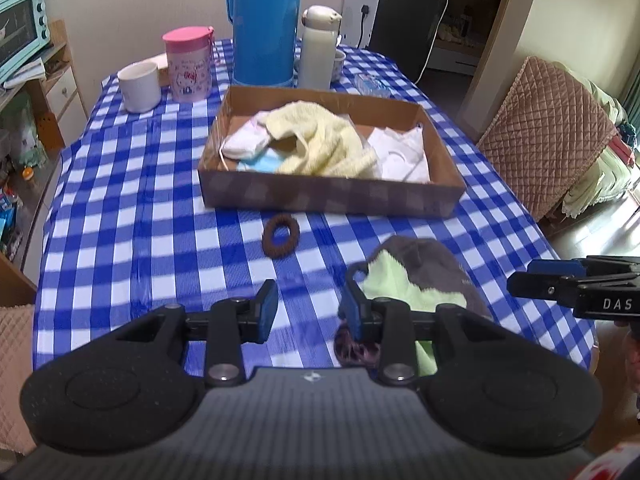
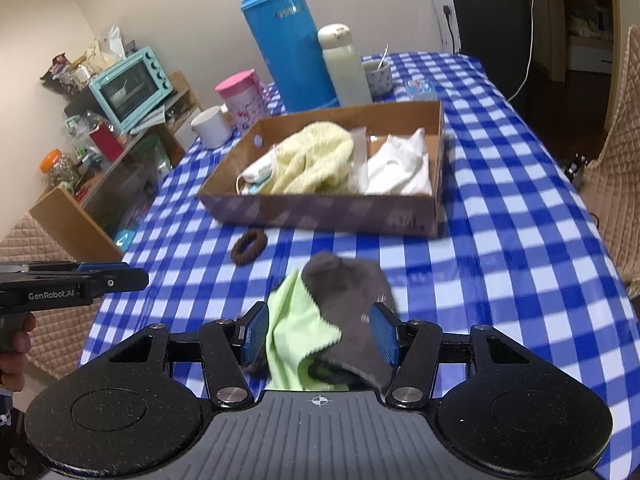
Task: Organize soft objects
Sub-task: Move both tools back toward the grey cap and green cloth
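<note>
Your left tool (image 1: pixel 310 310) hangs over the checked desk (image 1: pixel 120 200) with its blue pads apart and nothing between them. Just past its right finger lies a grey sock (image 1: pixel 420 258) with a light green cloth (image 1: pixel 400 284) on top; whether the finger touches them cannot be told. A brown hair tie (image 1: pixel 281 235) rests on the desk between your tool and the cardboard tray (image 1: pixel 332 196). The tray holds a yellow towel (image 1: pixel 320 140), face masks (image 1: pixel 250 148) and a white cloth (image 1: pixel 400 152). Behind it stand a blue flask (image 1: pixel 266 20), a white bottle (image 1: pixel 319 46), a pink cup (image 1: pixel 188 64) and a white mug (image 1: pixel 139 86). Your right tool (image 1: pixel 520 278) enters at the right edge.
</note>
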`<state>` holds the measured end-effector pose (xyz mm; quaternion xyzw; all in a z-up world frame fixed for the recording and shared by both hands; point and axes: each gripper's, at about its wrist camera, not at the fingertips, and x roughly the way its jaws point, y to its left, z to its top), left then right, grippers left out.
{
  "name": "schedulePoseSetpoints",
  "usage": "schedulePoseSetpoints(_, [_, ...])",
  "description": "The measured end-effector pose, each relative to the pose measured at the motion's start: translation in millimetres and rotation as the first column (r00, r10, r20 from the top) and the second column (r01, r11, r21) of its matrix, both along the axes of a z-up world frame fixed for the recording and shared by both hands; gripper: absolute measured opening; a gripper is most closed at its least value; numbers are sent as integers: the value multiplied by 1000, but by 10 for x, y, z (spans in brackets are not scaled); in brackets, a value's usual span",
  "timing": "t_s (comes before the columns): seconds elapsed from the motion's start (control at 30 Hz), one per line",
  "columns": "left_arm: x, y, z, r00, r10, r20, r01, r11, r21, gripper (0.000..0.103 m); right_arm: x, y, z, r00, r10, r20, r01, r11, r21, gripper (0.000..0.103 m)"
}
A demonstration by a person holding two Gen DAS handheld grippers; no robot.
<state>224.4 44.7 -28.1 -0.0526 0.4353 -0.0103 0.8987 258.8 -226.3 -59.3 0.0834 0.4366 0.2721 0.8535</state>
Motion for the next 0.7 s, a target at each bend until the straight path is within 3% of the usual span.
schedulePoseSetpoints(0.7, [-238, -339, -377, 993, -54, -107, 53, 999, -12, 32, -292, 177, -298, 995, 94, -45, -96, 995, -31, 56])
